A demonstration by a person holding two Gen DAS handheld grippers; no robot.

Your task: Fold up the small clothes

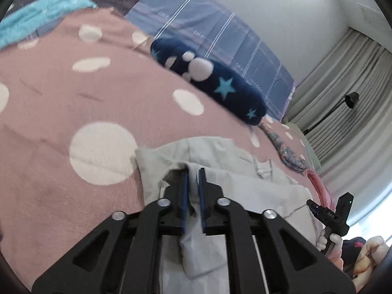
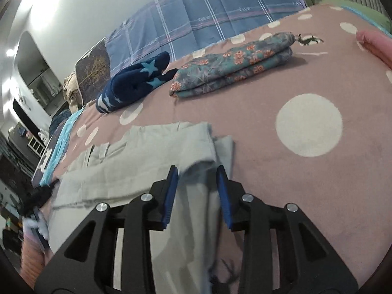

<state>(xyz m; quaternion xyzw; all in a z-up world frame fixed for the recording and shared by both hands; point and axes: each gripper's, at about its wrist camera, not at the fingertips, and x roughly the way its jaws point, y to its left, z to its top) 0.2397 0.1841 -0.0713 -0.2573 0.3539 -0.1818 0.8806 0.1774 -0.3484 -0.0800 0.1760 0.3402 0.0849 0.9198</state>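
Note:
A light grey garment (image 1: 220,171) lies partly folded on the pink polka-dot bedspread (image 1: 73,98). My left gripper (image 1: 192,171) is shut on a fold of its cloth, which hangs between the blue pads. In the right wrist view the same grey garment (image 2: 137,152) lies spread out. My right gripper (image 2: 197,169) has its jaws apart with a lifted edge of the cloth between them, not pinched. The right gripper also shows in the left wrist view (image 1: 328,210) at the garment's far side.
A navy star-patterned item (image 2: 137,83) and a folded floral garment (image 2: 232,66) lie further back on the bedspread (image 2: 306,183). A blue checked cover (image 2: 196,17) lies behind. A pink garment (image 2: 374,44) is at the right. Curtains (image 1: 343,93) and a lamp (image 1: 351,99) stand beyond.

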